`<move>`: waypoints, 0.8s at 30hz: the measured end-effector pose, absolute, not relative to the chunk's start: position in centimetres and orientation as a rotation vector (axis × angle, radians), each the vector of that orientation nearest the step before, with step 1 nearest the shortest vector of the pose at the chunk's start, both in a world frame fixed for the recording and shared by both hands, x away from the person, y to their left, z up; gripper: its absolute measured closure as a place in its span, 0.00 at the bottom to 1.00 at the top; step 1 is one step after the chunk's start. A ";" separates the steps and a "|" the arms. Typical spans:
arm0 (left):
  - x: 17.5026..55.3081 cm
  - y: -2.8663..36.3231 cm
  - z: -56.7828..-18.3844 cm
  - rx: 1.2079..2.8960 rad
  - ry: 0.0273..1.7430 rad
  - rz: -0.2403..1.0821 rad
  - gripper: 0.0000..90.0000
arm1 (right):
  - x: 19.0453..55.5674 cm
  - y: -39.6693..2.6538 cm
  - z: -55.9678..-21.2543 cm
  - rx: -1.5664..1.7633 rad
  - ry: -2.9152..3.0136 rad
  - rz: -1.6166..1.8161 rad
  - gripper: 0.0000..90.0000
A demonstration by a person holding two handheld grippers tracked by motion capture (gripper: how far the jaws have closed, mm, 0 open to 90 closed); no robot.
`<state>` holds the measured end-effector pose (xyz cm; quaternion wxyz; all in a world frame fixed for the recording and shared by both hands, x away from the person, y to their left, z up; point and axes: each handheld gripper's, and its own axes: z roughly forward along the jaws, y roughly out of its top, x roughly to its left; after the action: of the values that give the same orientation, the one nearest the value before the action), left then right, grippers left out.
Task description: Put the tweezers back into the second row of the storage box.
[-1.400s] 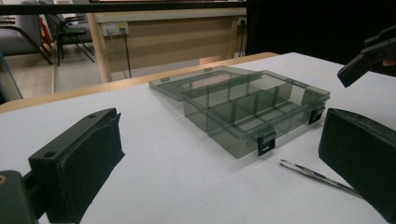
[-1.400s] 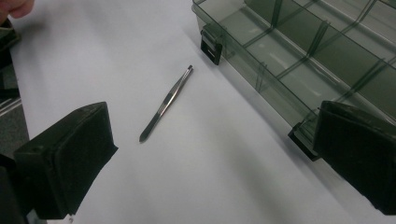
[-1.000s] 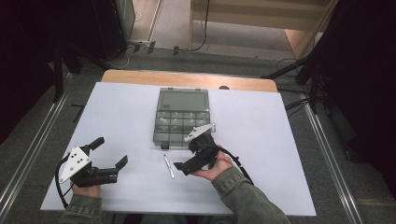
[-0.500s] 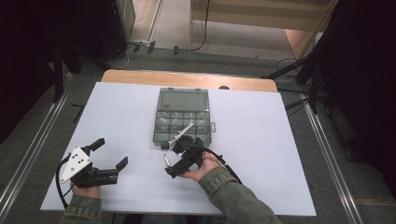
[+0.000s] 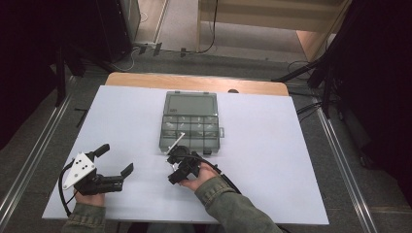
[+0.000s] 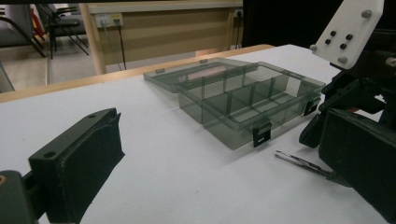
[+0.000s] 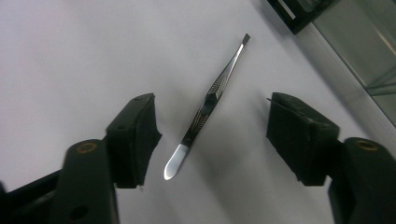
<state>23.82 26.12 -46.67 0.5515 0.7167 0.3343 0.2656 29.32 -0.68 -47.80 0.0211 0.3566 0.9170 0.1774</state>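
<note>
My right gripper fingers are spread wide, straddling the tweezers near the worktop's front edge. Left gripper fingers released too, holding nothing.

**Clearance around the tongs and the box**

Table: bare white sheet across the right half and upper left of the high view, open to passage. Obstacle at centre: open compartment box, lid laid flat toward the far edge. Right tongs spread wide, tweezers lying free between the jaws, box wall close at upper right. Left tongs at lower left, well apart from the box.
</note>
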 end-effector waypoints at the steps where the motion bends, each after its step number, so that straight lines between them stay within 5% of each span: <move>1: 23.8 26.1 -46.7 1.695 0.791 0.628 0.00 | 29.3 -0.7 -47.8 1.106 2.843 0.550 0.43; 3: 23.8 26.0 -46.7 1.698 0.792 0.625 0.00 | 29.2 -0.4 -47.6 1.076 2.812 0.554 0.56; 7: 23.8 26.0 -46.7 1.698 0.794 0.626 0.00 | 29.3 -0.2 -47.5 1.089 2.802 0.558 0.58; 24: 23.9 26.0 -46.7 1.701 0.792 0.624 0.00 | 29.8 0.4 -47.6 1.089 2.838 0.446 0.95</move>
<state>23.90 26.03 -46.69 0.5499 0.7185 0.3345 0.2637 29.83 0.44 -47.64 0.0346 0.3543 0.9232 0.1451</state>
